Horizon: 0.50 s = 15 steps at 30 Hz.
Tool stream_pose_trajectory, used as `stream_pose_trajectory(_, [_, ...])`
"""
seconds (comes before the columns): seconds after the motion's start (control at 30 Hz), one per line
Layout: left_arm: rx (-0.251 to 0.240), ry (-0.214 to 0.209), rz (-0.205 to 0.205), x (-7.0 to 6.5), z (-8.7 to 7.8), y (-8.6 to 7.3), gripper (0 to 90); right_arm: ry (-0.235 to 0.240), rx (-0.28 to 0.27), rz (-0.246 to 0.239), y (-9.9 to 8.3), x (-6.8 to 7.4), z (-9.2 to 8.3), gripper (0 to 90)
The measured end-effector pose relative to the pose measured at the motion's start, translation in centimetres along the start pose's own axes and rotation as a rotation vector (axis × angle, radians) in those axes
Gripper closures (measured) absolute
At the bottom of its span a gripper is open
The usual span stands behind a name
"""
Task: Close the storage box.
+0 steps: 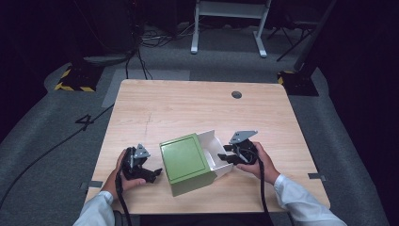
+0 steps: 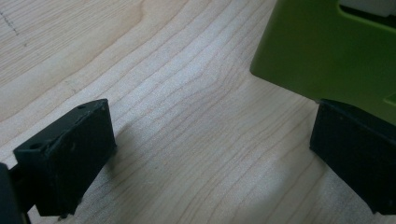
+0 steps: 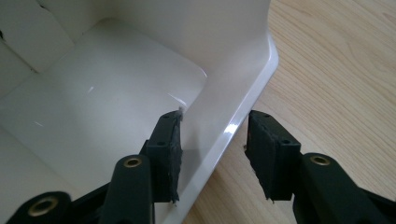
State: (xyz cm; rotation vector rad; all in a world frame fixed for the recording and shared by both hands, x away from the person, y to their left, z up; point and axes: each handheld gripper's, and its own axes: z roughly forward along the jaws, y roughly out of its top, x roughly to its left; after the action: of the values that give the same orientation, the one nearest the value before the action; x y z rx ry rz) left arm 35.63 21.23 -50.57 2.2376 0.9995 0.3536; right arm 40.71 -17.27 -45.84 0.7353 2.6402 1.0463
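Right gripper point(image 3: 212, 119): we are seeing its jaws standing either side of the tray point(image 3: 116, 107) wall, one pad inside against the white wall, the other outside over the table point(image 3: 336, 70). A sliver of wood is showing between that outer pad and the tray's glossy rim, so the jaws are spread a little and are not pinching the wall. From the high view the right gripper point(image 1: 230, 157) is reaching in from the right, with the right hand point(image 1: 263, 165) wrapping its body and a cable trailing back toward the table's near edge. The tray point(image 1: 214, 143) is sticking halfway out of the right end of the green sleeve point(image 1: 186, 160), open side up. Both are lying near the front middle of the table point(image 1: 188, 103). Left gripper point(image 2: 210, 112): its jaws are spread wide with bare wood between them and are gripping nothing. One jaw is sitting just beside the lower corner of the sleeve point(image 2: 317, 46); we cannot tell whether it is touching. In the high view the left gripper point(image 1: 153, 173) is resting low at the sleeve's left side, with the left hand point(image 1: 123, 176) holding it. Beyond the table, grey floor with cables and a white frame's legs are showing.
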Motion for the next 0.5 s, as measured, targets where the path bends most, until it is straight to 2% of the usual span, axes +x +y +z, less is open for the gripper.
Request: stream_pose_trajectory(0.5, [0.0,0.0,0.0,0.0,0.0,0.0,0.1,0.026,-0.007,-0.034,1.3,0.9,1.0,55.2])
